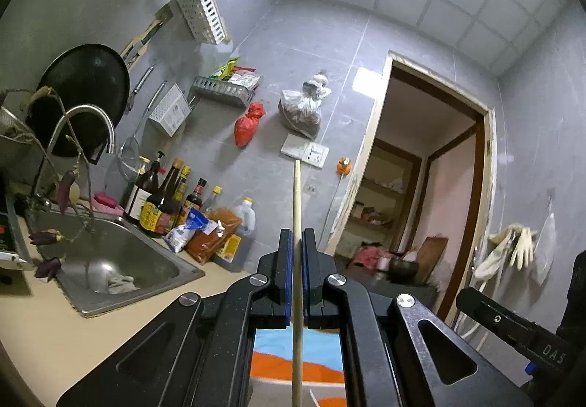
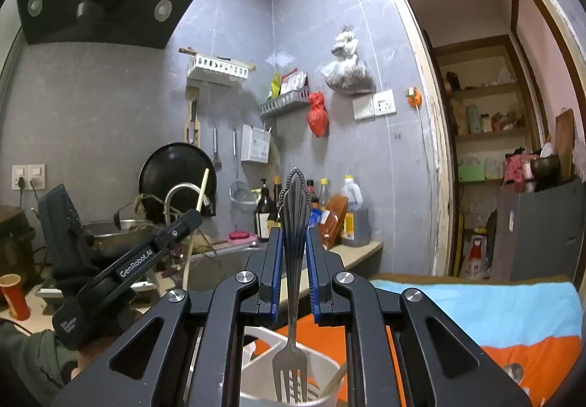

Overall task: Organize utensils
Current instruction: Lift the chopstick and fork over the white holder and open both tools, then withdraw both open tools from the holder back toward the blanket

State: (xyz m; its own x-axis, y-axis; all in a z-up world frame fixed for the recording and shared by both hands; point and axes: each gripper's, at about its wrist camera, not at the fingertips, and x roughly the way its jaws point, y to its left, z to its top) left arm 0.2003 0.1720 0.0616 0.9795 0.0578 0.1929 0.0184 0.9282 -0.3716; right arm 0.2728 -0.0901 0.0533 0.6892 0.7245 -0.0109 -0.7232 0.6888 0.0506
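Observation:
My left gripper (image 1: 297,236) is shut on a thin wooden chopstick (image 1: 297,209) that runs upright between the pads, high above the orange and blue cloth (image 1: 318,344). My right gripper (image 2: 293,235) is shut on a metal fork (image 2: 293,224), handle up, tines (image 2: 291,379) down inside a white utensil holder (image 2: 263,370) below it. Another wooden stick (image 2: 335,383) leans in the holder. The left gripper (image 2: 196,215) with its chopstick (image 2: 202,189) shows at the left of the right wrist view.
A steel sink (image 1: 121,260) with a faucet (image 1: 84,125) lies left on the beige counter (image 1: 66,341). Sauce bottles (image 1: 164,194) stand behind it. A black wok (image 1: 80,92) and wall racks (image 1: 201,15) hang above. An open doorway (image 1: 428,187) is at the right.

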